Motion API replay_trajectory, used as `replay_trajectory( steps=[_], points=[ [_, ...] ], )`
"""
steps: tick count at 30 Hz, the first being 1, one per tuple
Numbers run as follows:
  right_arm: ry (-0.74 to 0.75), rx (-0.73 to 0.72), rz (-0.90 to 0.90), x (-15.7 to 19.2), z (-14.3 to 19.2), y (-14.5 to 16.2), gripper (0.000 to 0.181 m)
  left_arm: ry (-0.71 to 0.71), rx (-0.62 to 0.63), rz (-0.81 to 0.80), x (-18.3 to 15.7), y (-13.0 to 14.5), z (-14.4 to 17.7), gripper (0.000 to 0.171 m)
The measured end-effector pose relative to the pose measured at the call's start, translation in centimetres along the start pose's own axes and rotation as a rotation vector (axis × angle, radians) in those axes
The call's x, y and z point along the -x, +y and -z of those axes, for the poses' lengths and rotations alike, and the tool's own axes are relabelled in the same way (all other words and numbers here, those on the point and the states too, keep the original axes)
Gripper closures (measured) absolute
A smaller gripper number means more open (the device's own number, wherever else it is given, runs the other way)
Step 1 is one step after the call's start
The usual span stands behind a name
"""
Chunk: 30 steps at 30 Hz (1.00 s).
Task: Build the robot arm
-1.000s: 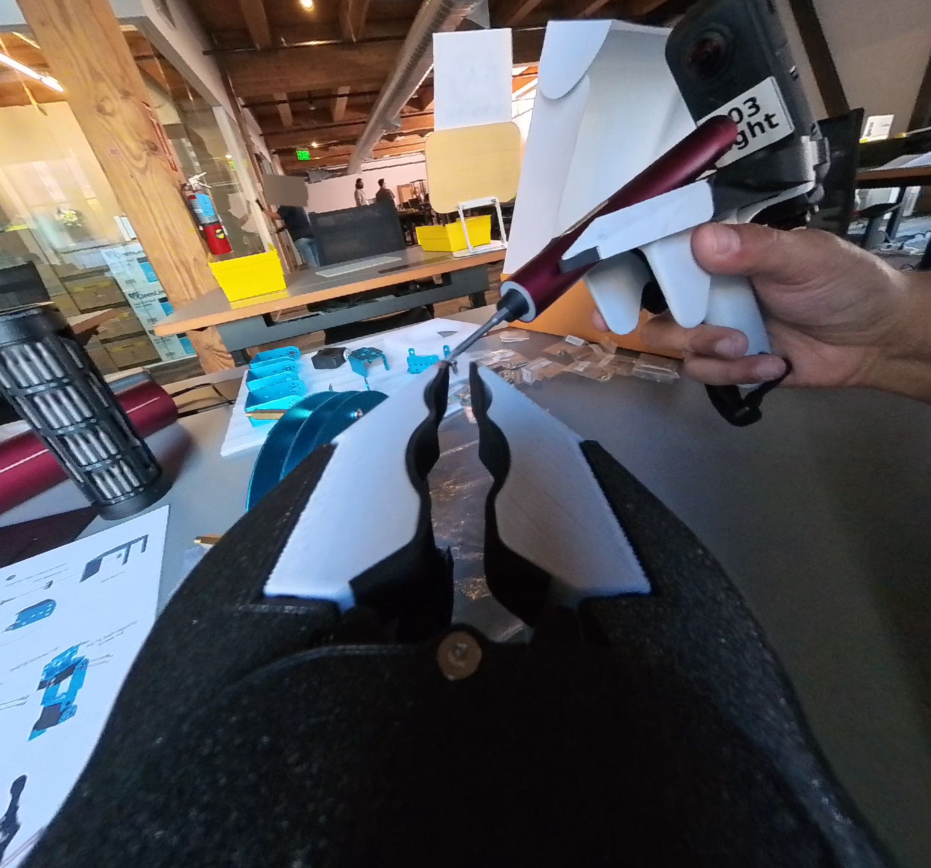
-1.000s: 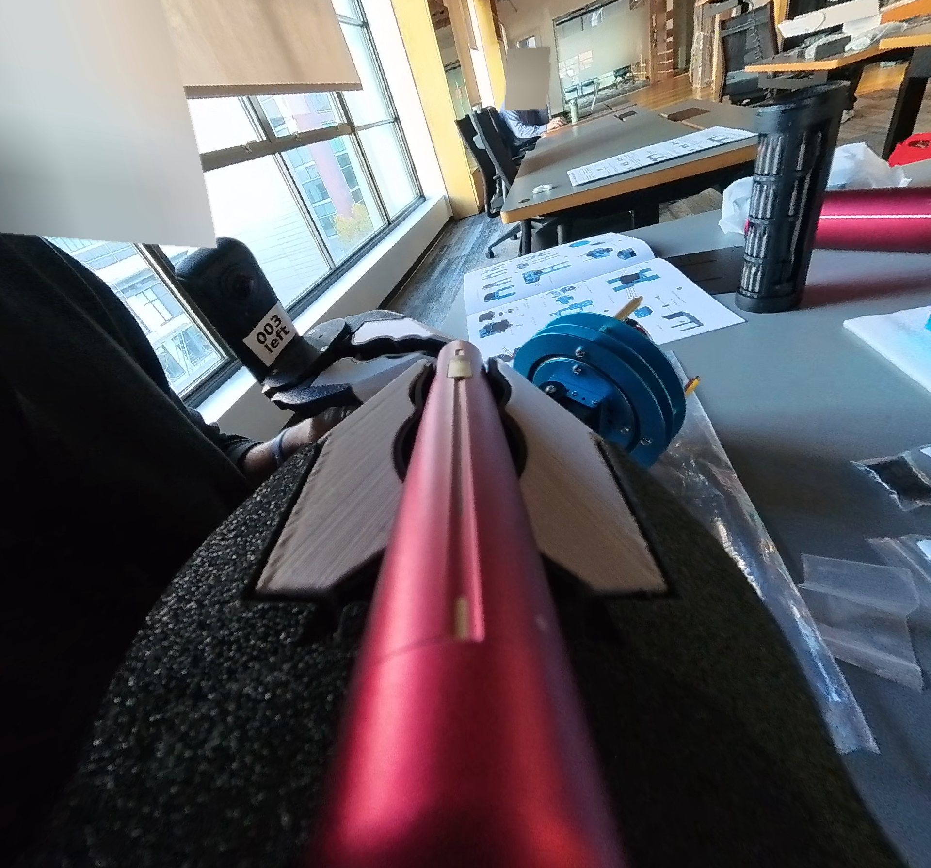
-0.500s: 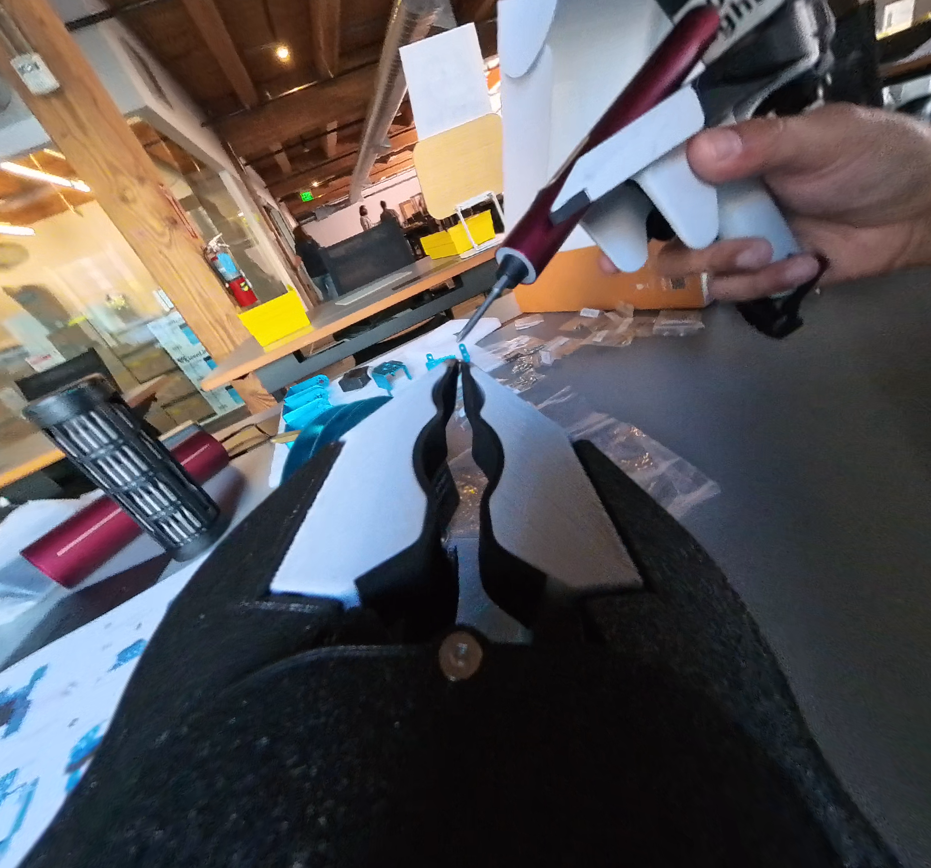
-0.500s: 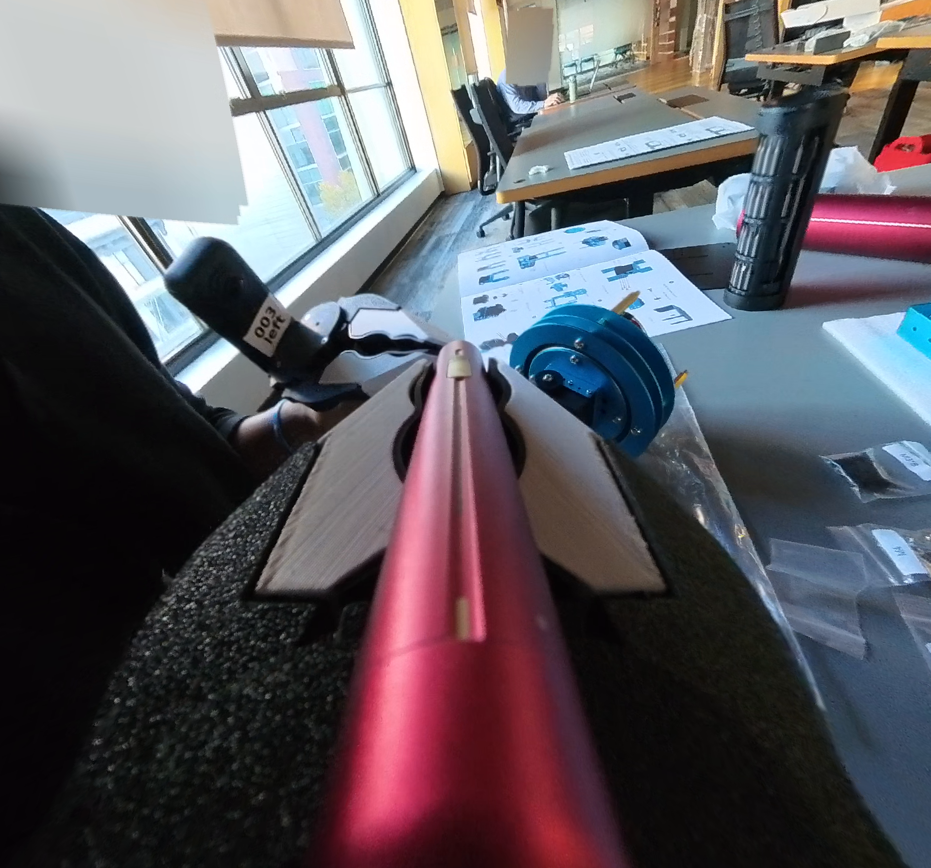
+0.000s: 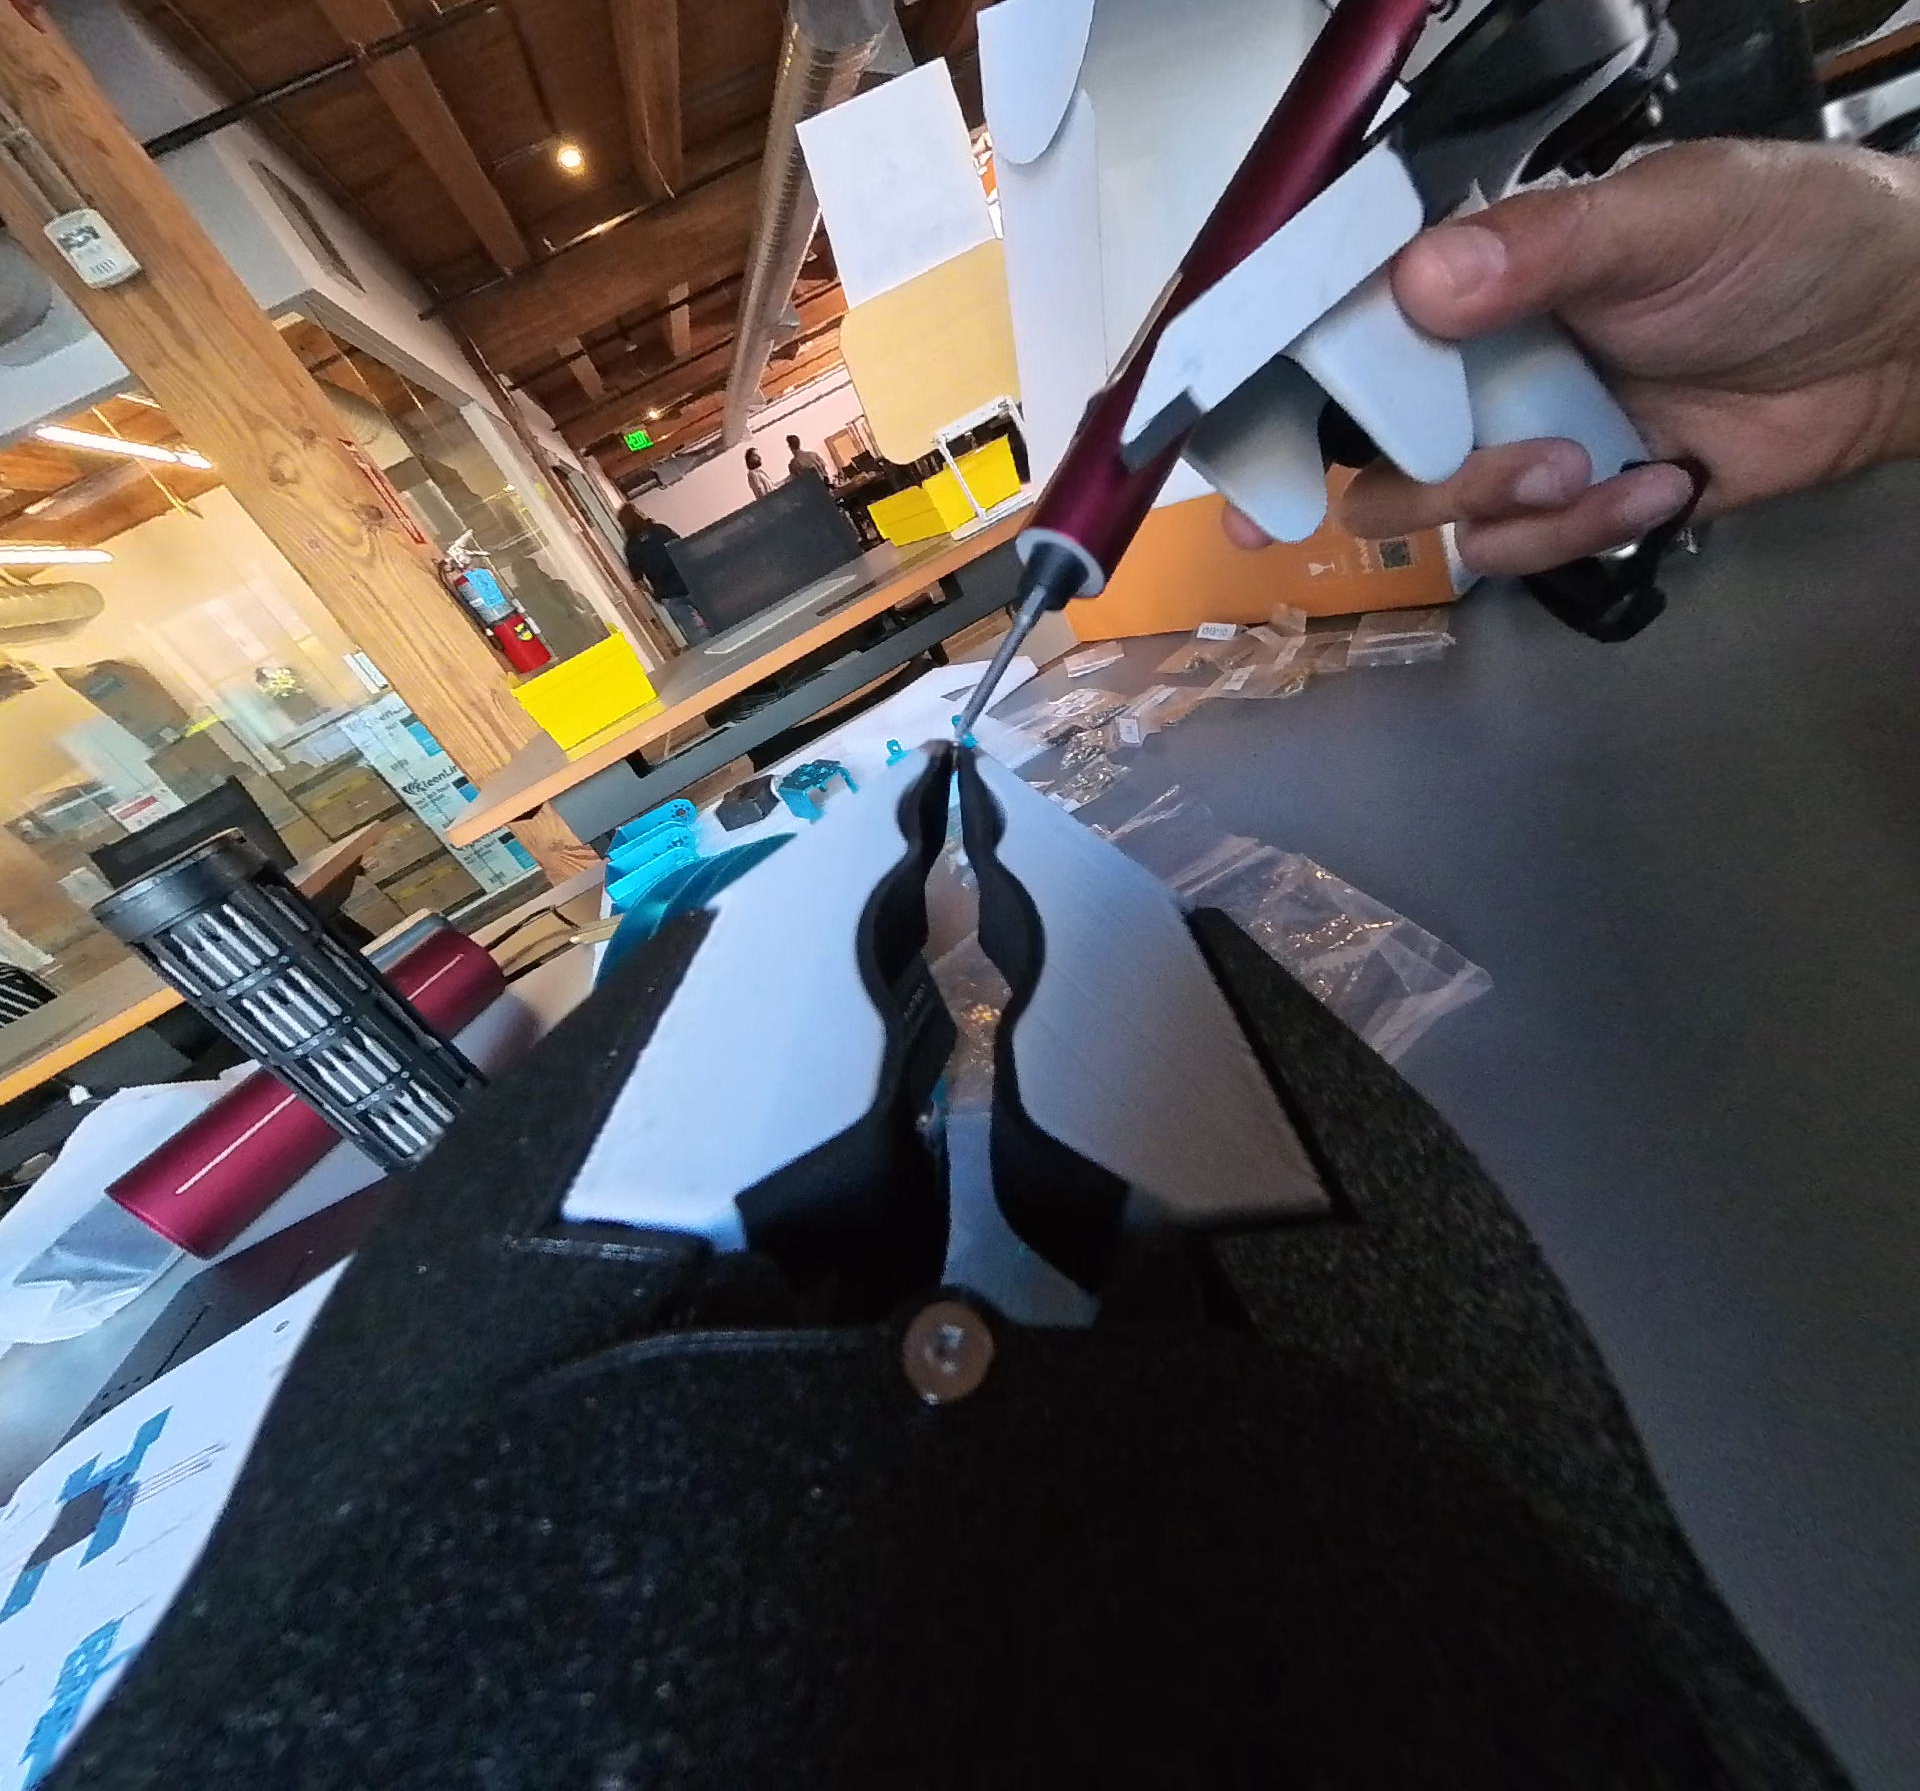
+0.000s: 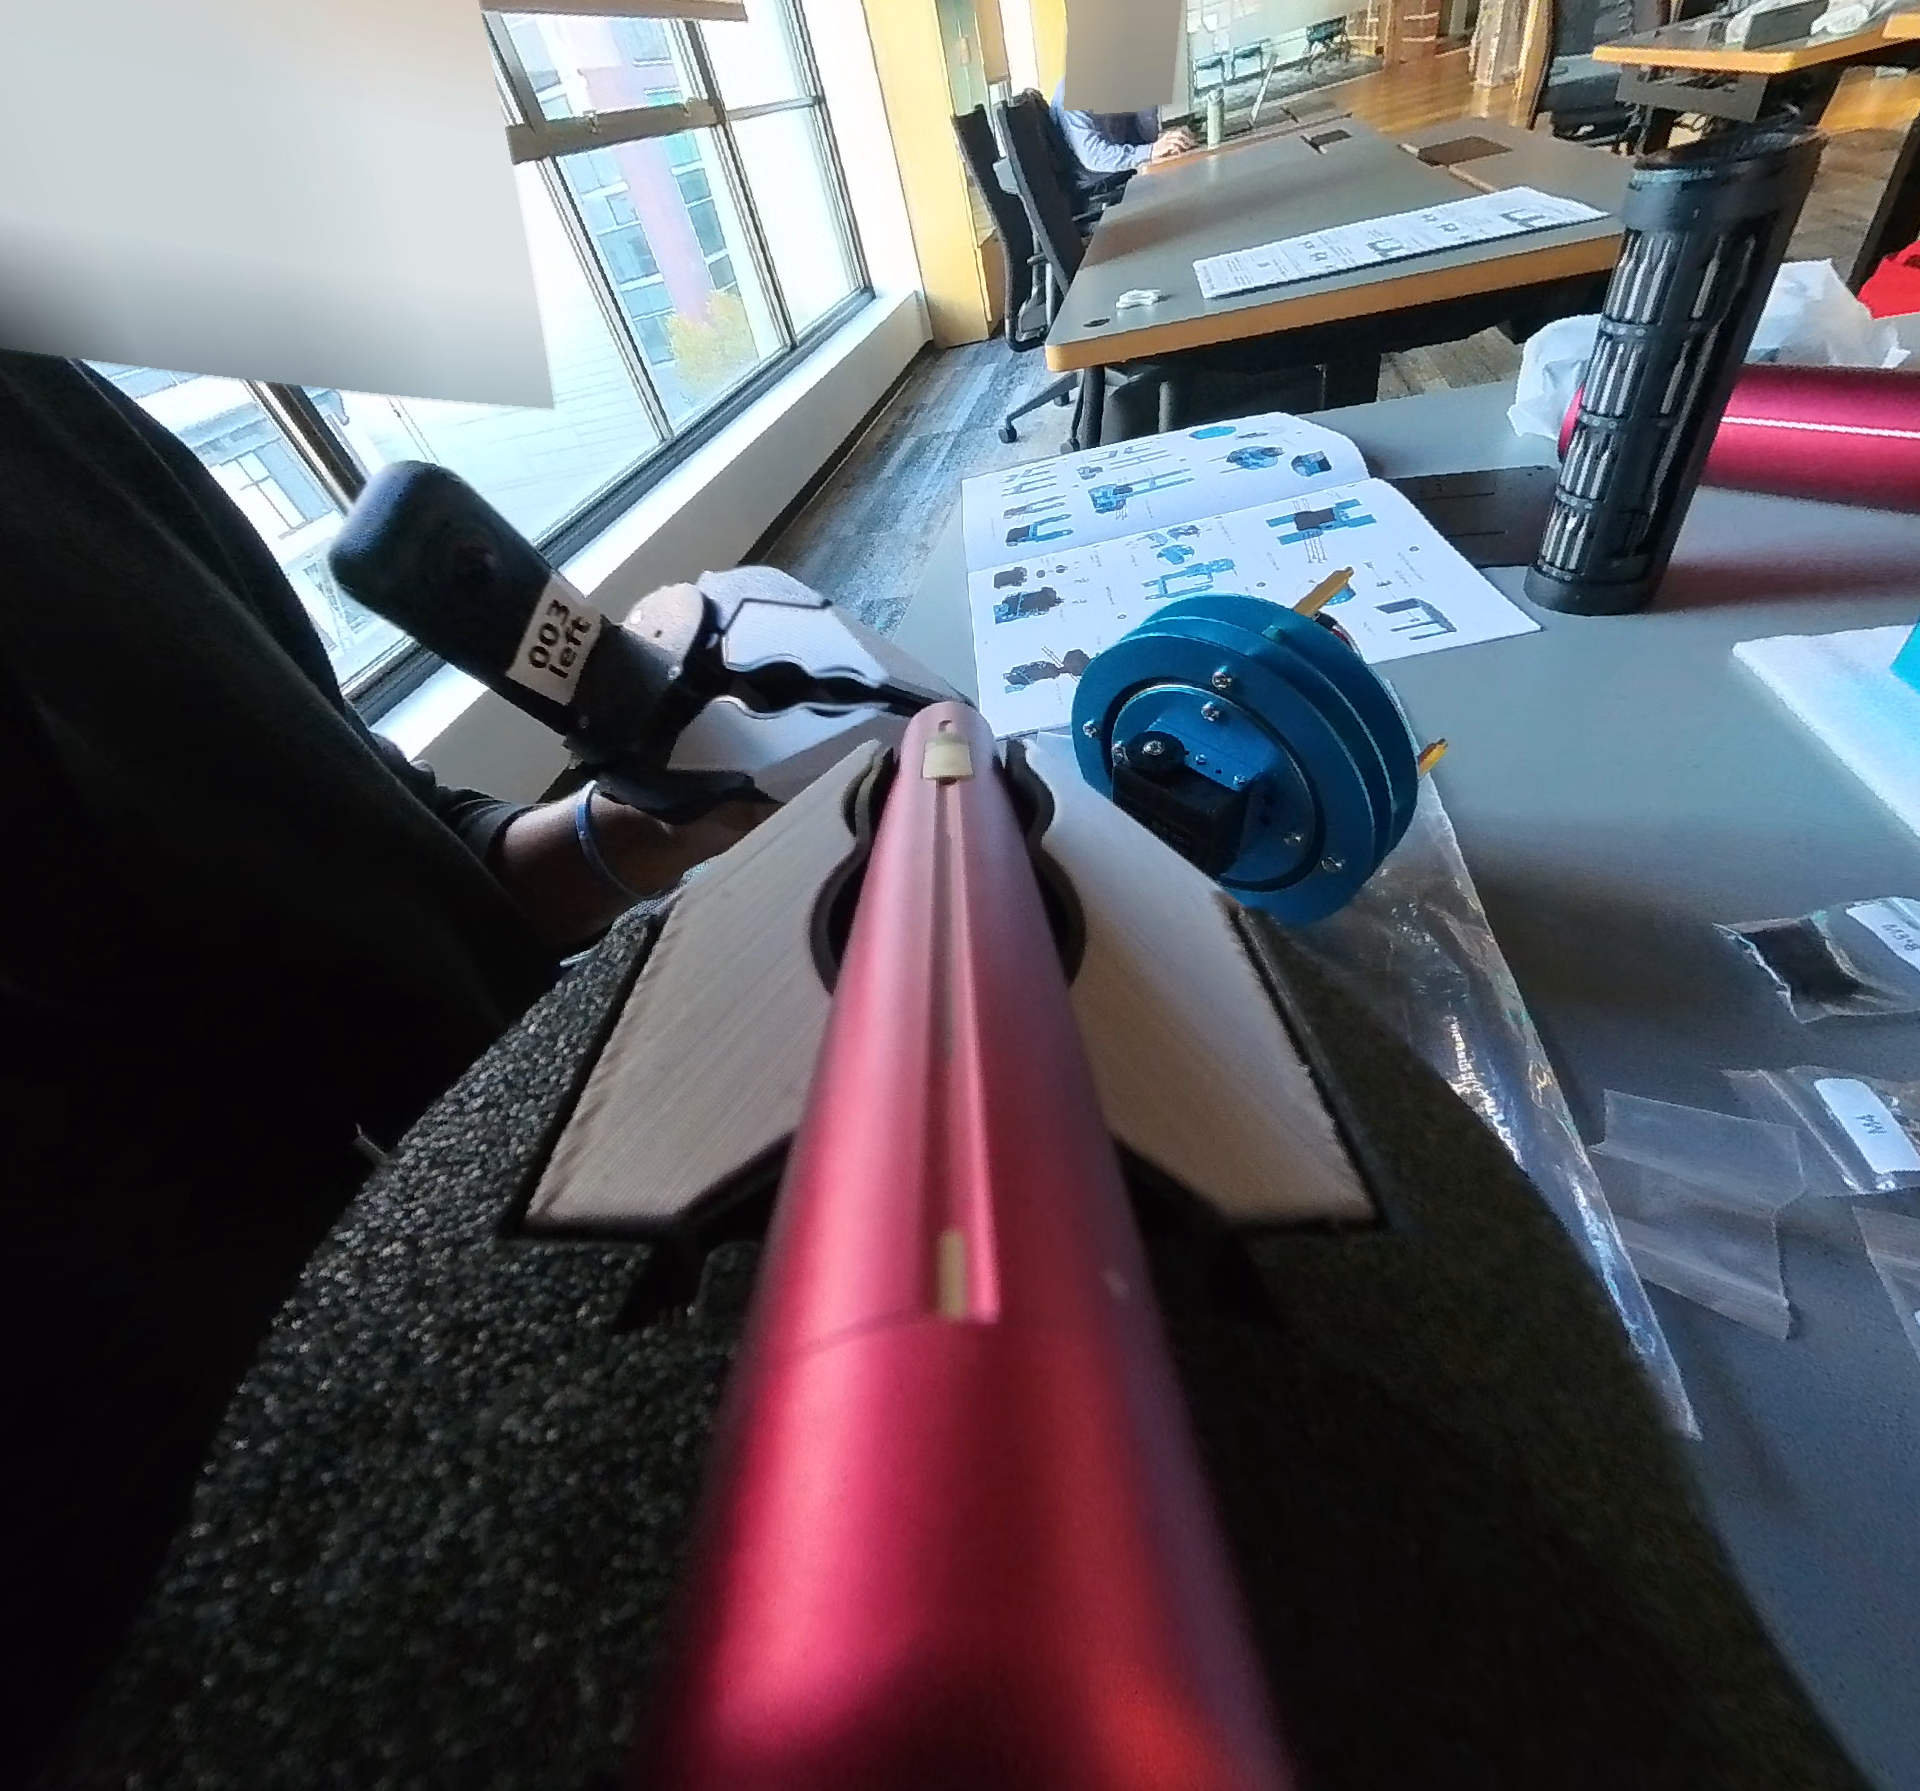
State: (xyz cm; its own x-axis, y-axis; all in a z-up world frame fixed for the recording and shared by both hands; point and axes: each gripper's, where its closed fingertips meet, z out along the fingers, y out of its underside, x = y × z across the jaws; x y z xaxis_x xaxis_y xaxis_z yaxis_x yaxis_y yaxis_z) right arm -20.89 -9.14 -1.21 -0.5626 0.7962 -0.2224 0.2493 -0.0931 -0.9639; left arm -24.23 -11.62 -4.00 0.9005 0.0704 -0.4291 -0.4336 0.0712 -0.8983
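Note:
My left gripper [image 5: 952,754] is held above the grey table [image 5: 1662,910], its fingertips closed on a tiny silvery piece that looks like a small screw [image 5: 949,747]. My right gripper [image 6: 951,765] is shut on a dark red screwdriver [image 6: 935,1170]. In the left wrist view the screwdriver [image 5: 1226,266] slants down from the right gripper [image 5: 1247,359], and its thin bit [image 5: 997,661] points at the left fingertips, touching or almost touching them. A blue round disc assembly [image 6: 1247,754] with a black servo stands on edge just right of the screwdriver's tip.
A black mesh cylinder [image 6: 1662,391] and a red tube [image 6: 1818,437] lie at the far side beside an open instruction booklet [image 6: 1195,536]. Several small clear bags [image 6: 1714,1170] lie scattered. A white foam sheet [image 5: 790,785] carries blue parts. A white and orange box [image 5: 1143,183] stands behind. One gripper's finger ends stand about 6 cm off the other's.
My left fingers have closed from a clear gap to nearly touching. The right gripper has lifted and tilted the screwdriver steeper, its bit still at the left fingertips.

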Motion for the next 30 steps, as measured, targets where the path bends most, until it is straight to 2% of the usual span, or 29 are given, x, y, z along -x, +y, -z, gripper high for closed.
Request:
replay_trajectory(
  steps=[20, 26, 30],
  points=[
    [0.003, 0.025, 0.005, 0.0, -0.2, 0.4, 0.159, 0.014, 0.013, -0.008, -0.3, 0.4, 0.0, 0.171],
    [0.005, 0.057, 0.019, 0.0, -0.3, 0.9, 0.159, 0.034, 0.036, -0.070, -0.7, 0.9, 0.1, 0.171],
    [0.019, 0.127, 0.126, 0.2, -0.4, 1.7, 0.158, 0.084, 0.092, -0.170, -1.4, 1.8, 0.2, 0.171]
  ],
)
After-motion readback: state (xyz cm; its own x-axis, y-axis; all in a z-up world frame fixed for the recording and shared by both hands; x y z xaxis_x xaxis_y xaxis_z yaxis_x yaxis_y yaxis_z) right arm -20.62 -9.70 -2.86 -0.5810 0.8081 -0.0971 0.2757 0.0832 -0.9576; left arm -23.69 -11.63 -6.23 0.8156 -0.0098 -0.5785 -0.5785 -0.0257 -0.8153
